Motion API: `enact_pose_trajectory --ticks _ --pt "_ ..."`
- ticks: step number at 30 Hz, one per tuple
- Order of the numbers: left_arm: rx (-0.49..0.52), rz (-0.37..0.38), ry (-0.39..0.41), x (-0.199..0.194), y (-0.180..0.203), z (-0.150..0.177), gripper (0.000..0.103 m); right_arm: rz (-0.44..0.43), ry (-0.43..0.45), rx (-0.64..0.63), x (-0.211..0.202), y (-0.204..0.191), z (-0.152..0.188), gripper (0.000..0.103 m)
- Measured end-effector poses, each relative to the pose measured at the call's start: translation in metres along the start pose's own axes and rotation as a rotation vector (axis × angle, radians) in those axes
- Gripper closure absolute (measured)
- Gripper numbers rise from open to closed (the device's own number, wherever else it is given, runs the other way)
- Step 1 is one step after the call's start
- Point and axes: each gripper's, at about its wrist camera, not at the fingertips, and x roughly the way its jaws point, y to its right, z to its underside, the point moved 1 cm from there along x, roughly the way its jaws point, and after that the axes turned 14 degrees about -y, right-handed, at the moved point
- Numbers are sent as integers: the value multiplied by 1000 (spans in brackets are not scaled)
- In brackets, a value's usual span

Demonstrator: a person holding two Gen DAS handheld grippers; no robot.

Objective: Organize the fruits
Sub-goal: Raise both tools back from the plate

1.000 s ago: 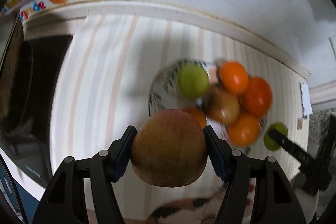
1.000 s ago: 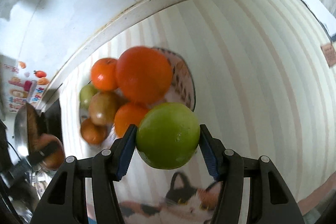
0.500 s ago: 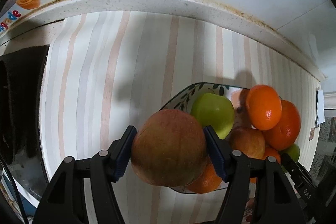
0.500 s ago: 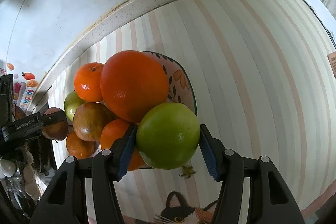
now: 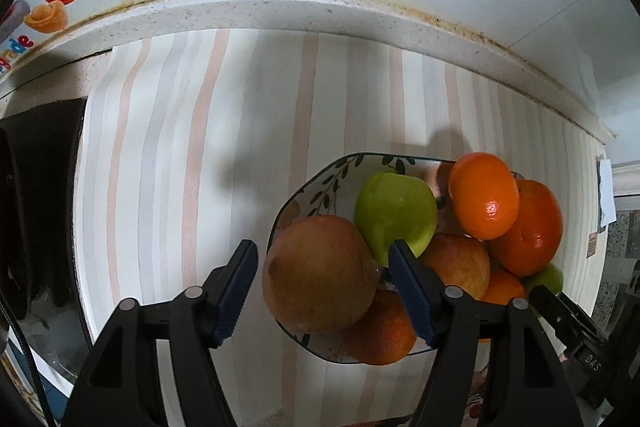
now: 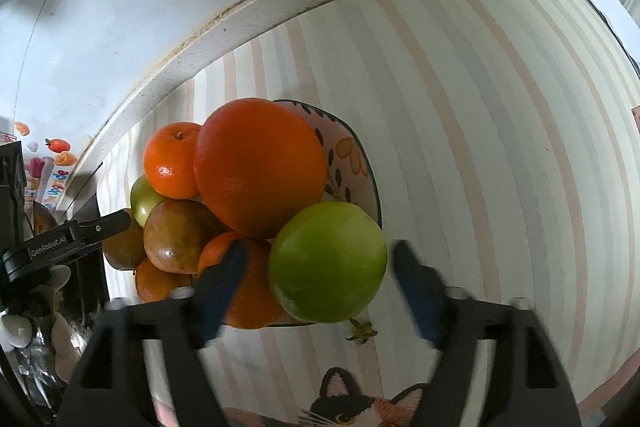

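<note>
L gripper (image 5: pixel 322 287) jaws opening, pads just off red apple (image 5: pixel 320 275) at bowl's (image 5: pixel 320 183) near-left rim; R gripper (image 6: pixel 320 283) jaws opening wide, clear of green apple (image 6: pixel 328 261) on bowl's near-right edge w/ piled oranges, striped mat (image 6: pixel 480 147) under.

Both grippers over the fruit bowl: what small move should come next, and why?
Probably lift both straight up and clear. The left gripper and right gripper are opening, with gaps showing beside the reddish apple and green apple, which sit at the bowl edge on the pile.
</note>
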Motion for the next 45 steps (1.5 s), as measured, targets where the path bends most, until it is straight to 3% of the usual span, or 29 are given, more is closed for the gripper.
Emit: enact_pose_trajectory --ticks 5,12,15,24,33,45 --pt "-6 -7 50 -22 -3 10 14 -8 8 19 -12 1 -1 7" --pt "7 -40 145 -50 6 46 14 78 51 -20 -39 -14 12 5" --pt "14 -83 181 -54 11 72 14 142 80 -66 -51 -28 28 5" --pt "38 -93 245 -78 21 130 14 239 169 -167 -95 -60 83 5" --pt "78 -108 368 -126 34 183 14 251 273 -215 -147 -82 136 5" --pt "106 -68 396 -146 44 222 14 203 335 -244 -189 -97 183 5"
